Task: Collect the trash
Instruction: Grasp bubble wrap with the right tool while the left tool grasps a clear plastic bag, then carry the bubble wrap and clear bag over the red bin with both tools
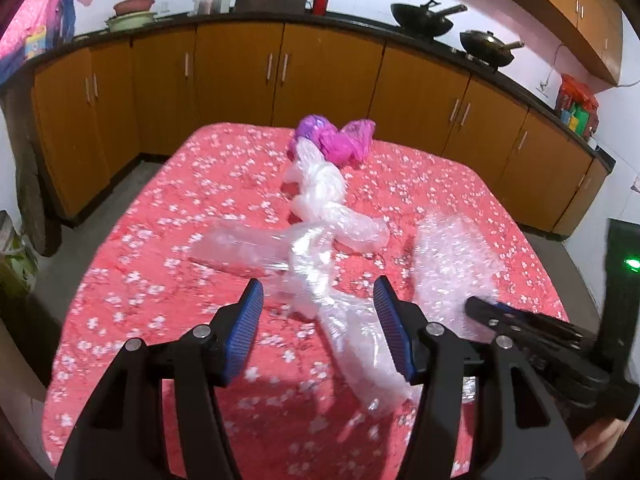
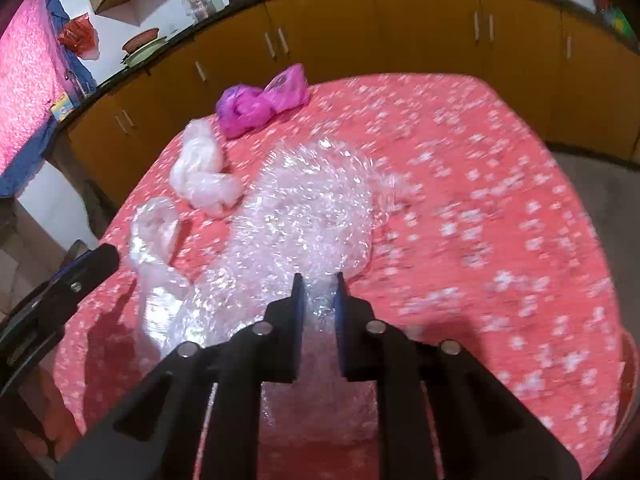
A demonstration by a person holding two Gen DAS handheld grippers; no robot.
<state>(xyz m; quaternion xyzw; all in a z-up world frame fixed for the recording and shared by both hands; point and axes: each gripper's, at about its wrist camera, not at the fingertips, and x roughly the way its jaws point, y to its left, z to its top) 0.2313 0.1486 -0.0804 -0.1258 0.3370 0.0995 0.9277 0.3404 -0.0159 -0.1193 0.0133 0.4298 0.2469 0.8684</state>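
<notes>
Straddling a clear plastic bag [image 1: 352, 344], the left gripper [image 1: 318, 304] stands with its blue pads apart; the bag's long axis runs from near right to far left across the flowered red tablecloth [image 1: 132, 264]. Right gripper [image 2: 318, 292] pinches a bubble wrap sheet [image 2: 304, 216] at its near edge, pads nearly together. Farther off lie a white bag [image 1: 320, 188] and a magenta bag [image 1: 340, 140]

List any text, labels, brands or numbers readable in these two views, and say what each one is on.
No text can be read in either view.
Small blue and yellow box on the counter: has print, too blurred to read.
Red bottle on the counter: label too small to read.
Colourful packets at the right of the counter: print blurred, unreadable.
</notes>
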